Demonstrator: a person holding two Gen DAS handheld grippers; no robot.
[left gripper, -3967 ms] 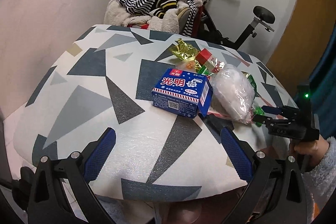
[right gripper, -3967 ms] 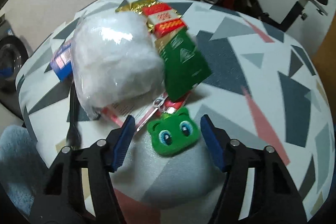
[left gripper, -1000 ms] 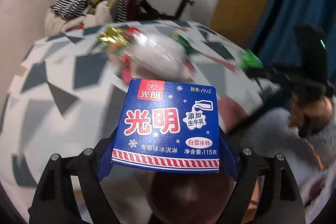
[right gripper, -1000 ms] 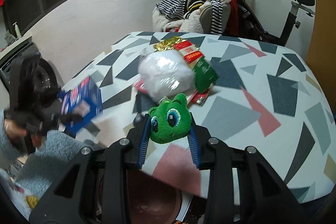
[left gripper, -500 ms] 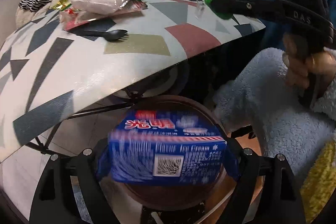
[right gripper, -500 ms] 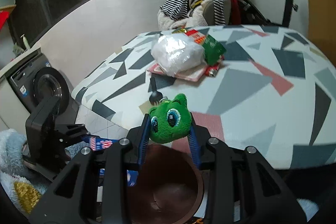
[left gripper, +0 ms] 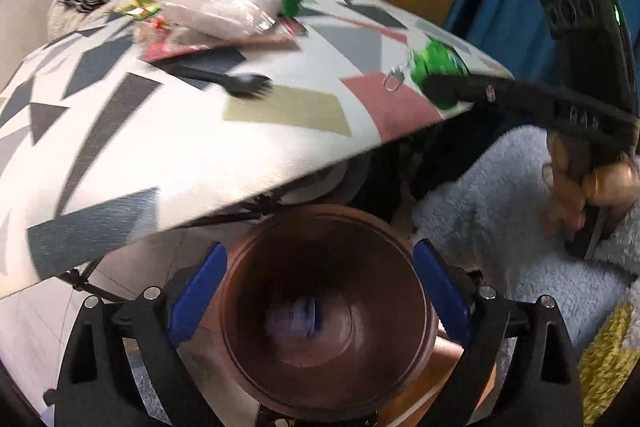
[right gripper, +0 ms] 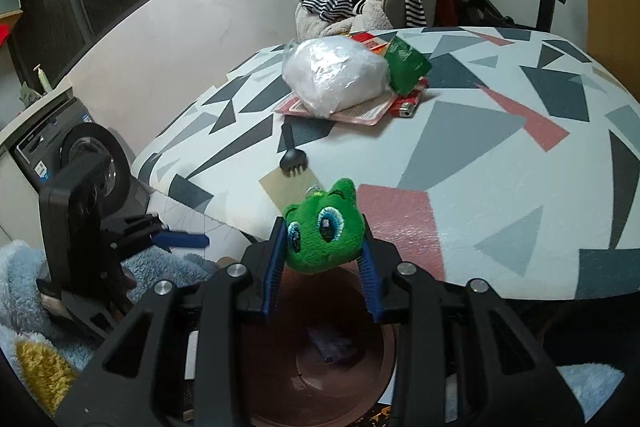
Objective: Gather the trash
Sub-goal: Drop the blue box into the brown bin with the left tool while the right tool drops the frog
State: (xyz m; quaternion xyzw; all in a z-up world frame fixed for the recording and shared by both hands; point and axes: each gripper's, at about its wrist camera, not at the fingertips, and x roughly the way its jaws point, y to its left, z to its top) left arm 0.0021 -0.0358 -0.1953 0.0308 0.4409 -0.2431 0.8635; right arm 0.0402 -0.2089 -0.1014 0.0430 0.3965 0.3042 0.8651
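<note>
Left gripper (left gripper: 318, 291) jaws opening (empty); right gripper (right gripper: 322, 261) jaws clamp green plush (right gripper: 322, 233).

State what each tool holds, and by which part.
Left tool: nothing, jaws opening. Right tool: green plush toy, pinched at its two sides.

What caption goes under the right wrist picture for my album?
Right gripper squeezes a green plush frog above the brown bin beside the patterned table.

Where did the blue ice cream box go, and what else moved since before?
The left gripper carried the blue box off the table, let go, and it now lies in the brown bin; its jaws are opening, empty. The right gripper picked up the green plush toy. The white bag and black spork stayed.
</note>
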